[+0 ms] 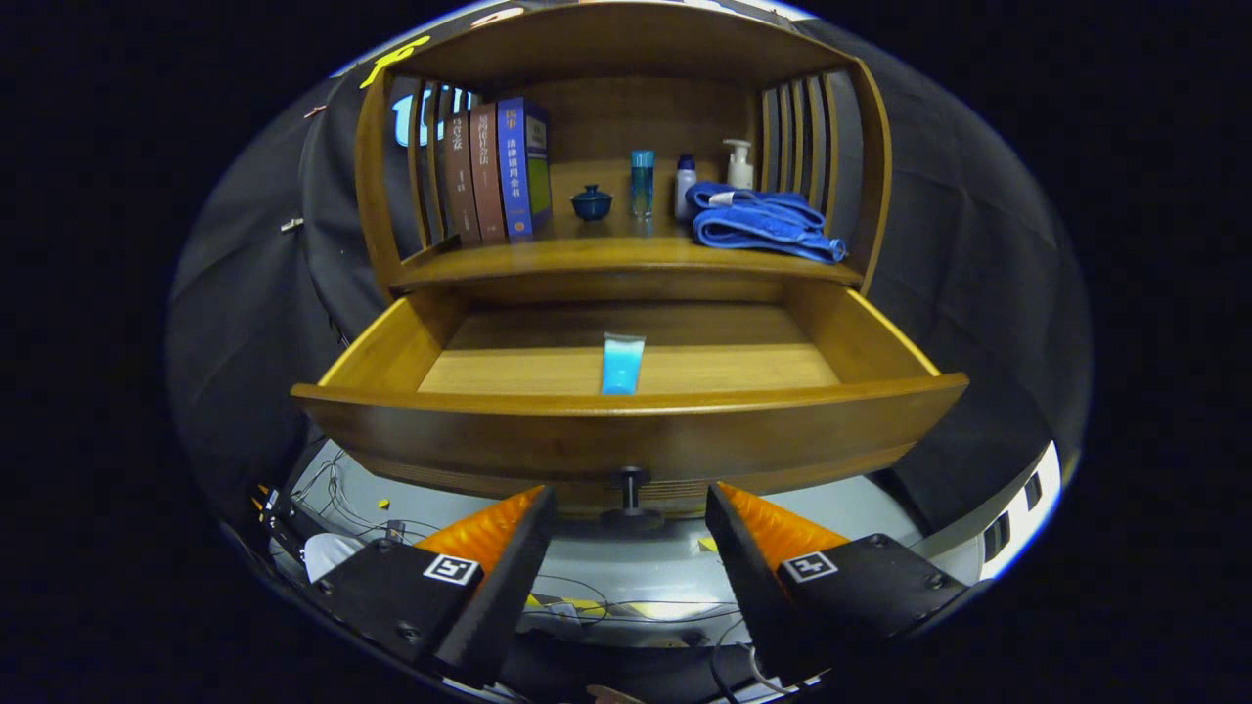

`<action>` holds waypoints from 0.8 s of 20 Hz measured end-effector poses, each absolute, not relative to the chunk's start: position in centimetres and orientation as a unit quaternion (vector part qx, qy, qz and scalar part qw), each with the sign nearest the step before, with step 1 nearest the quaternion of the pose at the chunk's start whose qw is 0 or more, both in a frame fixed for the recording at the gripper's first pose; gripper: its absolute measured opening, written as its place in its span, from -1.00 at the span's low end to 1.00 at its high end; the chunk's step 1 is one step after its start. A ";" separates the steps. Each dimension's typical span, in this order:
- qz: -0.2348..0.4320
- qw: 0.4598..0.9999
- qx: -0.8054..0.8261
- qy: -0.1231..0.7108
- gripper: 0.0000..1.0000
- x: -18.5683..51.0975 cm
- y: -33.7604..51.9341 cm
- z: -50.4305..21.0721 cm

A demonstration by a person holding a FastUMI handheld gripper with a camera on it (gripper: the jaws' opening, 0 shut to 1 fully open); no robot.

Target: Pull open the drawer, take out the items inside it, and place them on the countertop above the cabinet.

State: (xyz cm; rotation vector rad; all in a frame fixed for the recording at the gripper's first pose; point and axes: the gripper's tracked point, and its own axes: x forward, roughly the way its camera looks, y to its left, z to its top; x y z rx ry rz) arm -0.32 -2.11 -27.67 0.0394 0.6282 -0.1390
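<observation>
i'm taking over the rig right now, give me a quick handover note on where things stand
Hand-held gripper: open, holding nothing, its fingers apart on either side of the small dark round drawer knob, not pressing on it.

Wooden drawer: already pulled out of the wooden cabinet.

Inside it: one blue squeeze tube lying flat on the drawer floor near the front wall, beyond the fingers.

Wooden countertop above the drawer: holds three upright books, a small dark blue lidded cup, bottles and a folded blue towel, with bare space at the front.

Done: drawer open. Left: reach over the front wall, grasp the tube, set it on the countertop.
</observation>
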 end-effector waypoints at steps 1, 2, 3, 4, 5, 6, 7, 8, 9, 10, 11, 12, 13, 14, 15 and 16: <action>-0.065 0.951 0.026 0.302 0.99 -0.1 -1.9 -26.1; -0.061 0.952 0.034 0.297 1.00 0.5 -1.8 -24.7; -0.057 0.954 0.042 0.291 1.00 1.6 -1.9 -23.4; -0.053 0.955 0.050 0.287 1.00 2.8 -1.9 -22.3; -0.051 0.956 0.054 0.283 1.00 4.3 -2.0 -21.7; -0.052 0.956 0.050 0.285 1.00 6.0 -2.2 -21.3; -0.049 0.954 0.045 0.293 0.99 7.6 -2.2 -21.5; -0.043 0.948 0.038 0.312 0.99 8.9 -2.0 -22.1; -0.042 0.942 0.035 0.331 1.00 10.3 -2.0 -23.0; -0.042 0.937 0.035 0.344 1.00 11.7 -2.1 -24.0; -0.045 0.931 0.035 0.362 1.00 12.8 -2.3 -24.9; -0.048 0.922 0.036 0.382 1.00 13.6 -2.6 -26.1; -0.049 0.913 0.039 0.403 1.00 14.3 -2.6 -27.3; -0.050 0.903 0.045 0.425 1.00 14.9 -2.9 -28.3; -0.052 0.894 0.052 0.443 1.00 15.5 -3.2 -29.1; -0.056 0.886 0.056 0.457 1.00 16.2 -3.4 -30.0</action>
